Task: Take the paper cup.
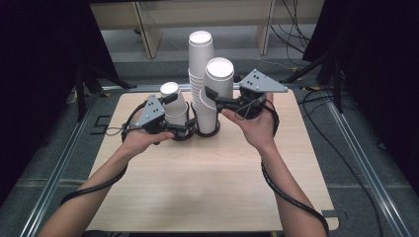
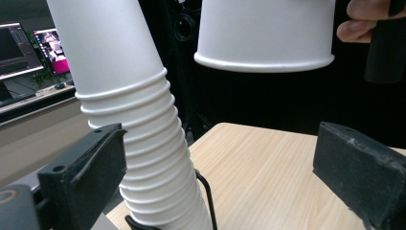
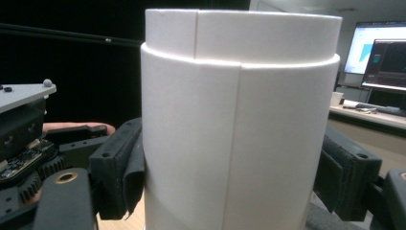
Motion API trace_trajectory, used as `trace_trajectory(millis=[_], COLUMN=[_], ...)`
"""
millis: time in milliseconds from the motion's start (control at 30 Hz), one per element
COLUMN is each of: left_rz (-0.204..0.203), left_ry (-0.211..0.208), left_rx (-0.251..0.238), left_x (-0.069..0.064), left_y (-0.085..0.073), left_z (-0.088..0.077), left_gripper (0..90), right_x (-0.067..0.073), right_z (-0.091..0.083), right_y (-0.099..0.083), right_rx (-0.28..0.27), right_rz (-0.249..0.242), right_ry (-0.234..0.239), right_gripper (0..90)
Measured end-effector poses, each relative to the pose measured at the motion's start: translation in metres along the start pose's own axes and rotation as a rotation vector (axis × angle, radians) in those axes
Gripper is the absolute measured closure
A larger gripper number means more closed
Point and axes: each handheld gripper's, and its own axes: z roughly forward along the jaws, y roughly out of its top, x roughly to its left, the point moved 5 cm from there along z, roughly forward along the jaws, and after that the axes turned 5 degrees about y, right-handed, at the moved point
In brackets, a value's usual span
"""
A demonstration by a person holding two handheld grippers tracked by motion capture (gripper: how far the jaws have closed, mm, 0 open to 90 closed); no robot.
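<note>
A tall stack of white paper cups [image 1: 201,74] stands mouth-down in the middle of the wooden table [image 1: 212,187]. In the left gripper view this stack [image 2: 143,158] rises just beside the left jaw. My right gripper [image 1: 217,98] is shut on a single white cup [image 1: 220,74], held mouth-down in the air just right of the stack. Its pads press both sides of the cup [image 3: 239,134]. My left gripper [image 1: 182,121] is open by the foot of the stack, next to a short stack of cups [image 1: 174,104]. Its jaws stand wide with nothing between them [image 2: 220,143]. The held cup [image 2: 265,33] hangs above.
A black cable loop [image 1: 207,132] lies around the foot of the tall stack. Wooden furniture legs [image 1: 148,29] stand beyond the table's far edge, and metal rails [image 1: 64,163] run along both sides. Monitors [image 3: 378,52] glow in the background. Bare tabletop stretches toward the front edge.
</note>
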Motion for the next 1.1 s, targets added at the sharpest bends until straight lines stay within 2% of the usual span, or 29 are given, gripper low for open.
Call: trace_trajectory(millis=[100, 233, 267, 367, 467, 667, 733, 767, 800, 833, 867, 900, 933, 967, 1000, 1033, 1100], left_rz=[0.005, 0.004, 0.004, -0.002, -0.005, -0.012, -0.011, -0.011, -0.009, -0.012, -0.010, -0.010, 0.000, 0.019, 0.019, 0.022, 0.018], left_ry=[-0.009, -0.013, -0.013, -0.011, -0.017, -0.039, -0.044, -0.044, -0.046, -0.051, -0.056, -0.056, -0.061, -0.076, -0.076, -0.077, -0.080], left_rx=[0.006, 0.019, 0.019, 0.025, 0.033, 0.049, 0.058, 0.058, 0.060, 0.062, 0.069, 0.069, 0.077, 0.094, 0.094, 0.103, 0.107], left_x=[-0.004, -0.006, -0.006, -0.008, -0.012, -0.020, -0.023, -0.023, -0.025, -0.027, -0.031, -0.031, -0.033, -0.036, -0.036, -0.039, -0.041], left_y=[-0.007, -0.015, -0.015, -0.020, -0.027, -0.044, -0.053, -0.053, -0.056, -0.059, -0.066, -0.066, -0.070, -0.078, -0.078, -0.086, -0.090], left_z=[-0.005, -0.011, -0.011, -0.015, -0.019, -0.025, -0.028, -0.028, -0.029, -0.031, -0.034, -0.034, -0.036, -0.041, -0.041, -0.045, -0.047], left_gripper=[3.8, 3.7, 3.8, 3.8, 3.8, 3.7, 3.8, 3.7, 3.7, 3.7, 3.7, 3.7, 3.7, 3.7, 3.7, 3.7, 3.8], right_x=[0.004, 0.009, 0.008, 0.009, 0.012, 0.018, 0.024, 0.024, 0.027, 0.027, 0.028, 0.030, 0.031, 0.032, 0.032, 0.035, 0.039], right_z=[0.000, -0.001, -0.001, -0.002, -0.001, 0.000, 0.000, 0.000, 0.000, 0.000, 0.000, 0.000, 0.001, 0.000, 0.000, -0.001, -0.002], right_y=[-0.010, -0.024, -0.026, -0.032, -0.047, -0.064, -0.075, -0.077, -0.081, -0.081, -0.089, -0.092, -0.095, -0.099, -0.099, -0.107, -0.117], right_rx=[0.014, 0.028, 0.022, 0.026, 0.046, 0.058, 0.069, 0.069, 0.081, 0.081, 0.080, 0.093, 0.081, 0.091, 0.091, 0.088, 0.101], right_rz=[0.001, 0.027, 0.012, 0.018, 0.032, 0.035, 0.059, 0.042, 0.072, 0.072, 0.062, 0.078, 0.067, 0.079, 0.079, 0.090, 0.126], right_ry=[0.003, 0.013, 0.011, 0.011, 0.023, 0.039, 0.057, 0.057, 0.065, 0.065, 0.063, 0.066, 0.069, 0.069, 0.069, 0.077, 0.089], right_gripper=[22.3, 22.3, 22.3, 22.3, 22.4, 22.5, 22.5, 22.5, 22.5, 22.5, 22.5, 22.5, 22.5, 22.5, 22.5, 22.5, 22.5])
